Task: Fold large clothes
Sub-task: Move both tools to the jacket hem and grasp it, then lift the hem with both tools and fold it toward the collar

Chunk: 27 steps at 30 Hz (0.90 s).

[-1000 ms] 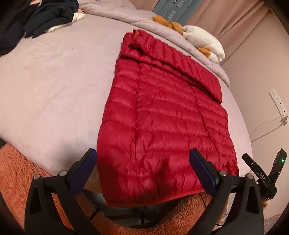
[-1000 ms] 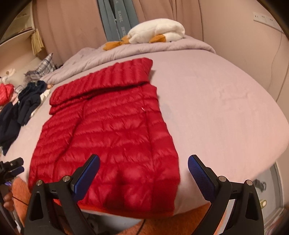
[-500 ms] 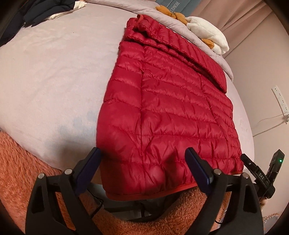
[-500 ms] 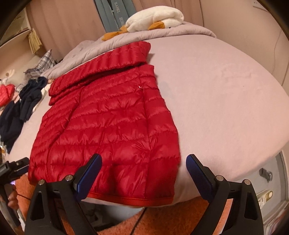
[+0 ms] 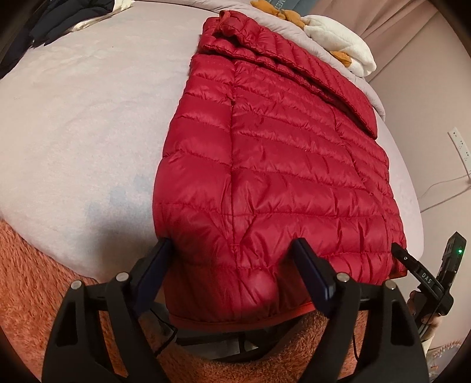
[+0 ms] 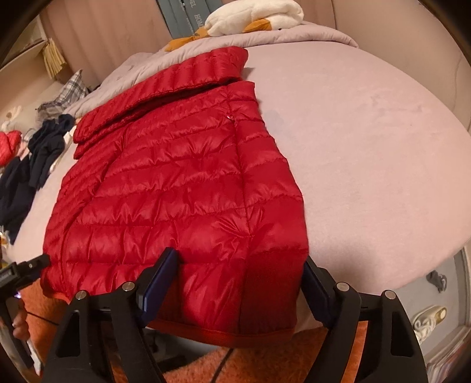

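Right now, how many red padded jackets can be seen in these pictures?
2. One red jacket lies flat on the bed, its hem at the near edge. A second red padded item shows at the far left, mostly cut off. Others may be hidden.

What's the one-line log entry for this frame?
stage: hem grasp | left gripper: jaws closing around near-left hem corner of red puffer jacket | right gripper: closing around near-right corner | jacket: flat on bed

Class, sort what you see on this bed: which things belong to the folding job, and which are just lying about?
Job:
red puffer jacket
left hand-held gripper
right hand-held gripper

Lying about:
white plush toy
dark clothes
plaid cloth
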### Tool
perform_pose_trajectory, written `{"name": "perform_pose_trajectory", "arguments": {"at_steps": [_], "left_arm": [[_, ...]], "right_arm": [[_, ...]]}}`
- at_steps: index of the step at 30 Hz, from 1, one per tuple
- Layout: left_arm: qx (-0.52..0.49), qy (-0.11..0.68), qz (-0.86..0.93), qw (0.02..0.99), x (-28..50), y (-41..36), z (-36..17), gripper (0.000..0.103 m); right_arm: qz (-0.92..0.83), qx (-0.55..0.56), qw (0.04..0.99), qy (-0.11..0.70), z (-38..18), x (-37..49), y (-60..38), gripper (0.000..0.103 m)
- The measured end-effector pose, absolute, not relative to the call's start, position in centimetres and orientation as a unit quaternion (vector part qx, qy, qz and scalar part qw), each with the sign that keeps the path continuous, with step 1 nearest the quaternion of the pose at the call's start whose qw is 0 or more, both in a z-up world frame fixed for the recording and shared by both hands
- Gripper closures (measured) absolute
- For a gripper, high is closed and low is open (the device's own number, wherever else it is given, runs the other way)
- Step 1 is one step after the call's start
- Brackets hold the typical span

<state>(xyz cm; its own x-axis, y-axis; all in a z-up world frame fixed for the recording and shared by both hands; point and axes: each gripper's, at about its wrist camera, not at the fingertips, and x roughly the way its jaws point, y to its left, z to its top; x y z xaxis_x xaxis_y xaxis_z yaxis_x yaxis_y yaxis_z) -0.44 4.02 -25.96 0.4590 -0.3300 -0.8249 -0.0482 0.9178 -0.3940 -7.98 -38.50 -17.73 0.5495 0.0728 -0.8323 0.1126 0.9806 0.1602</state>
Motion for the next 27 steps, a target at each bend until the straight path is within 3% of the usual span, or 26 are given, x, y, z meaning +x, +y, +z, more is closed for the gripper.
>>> {"name": "perform_pose_trajectory", "arguments": {"at_steps": [12, 27], "left_arm": [[-0.186, 0.516, -0.093, 0.831, -0.06, 3.78, -26.23, 0.021], [-0.189, 0.511, -0.093, 0.834, -0.18, 3.73, -26.38, 0.021]], "right_arm": [[-0.001, 0.094, 0.88, 0.466, -17.95, -7.84, -38.44, 0.034], [-0.005, 0.088, 0.882, 0.463, -18.15, -7.36, -37.74, 0.035]]}}
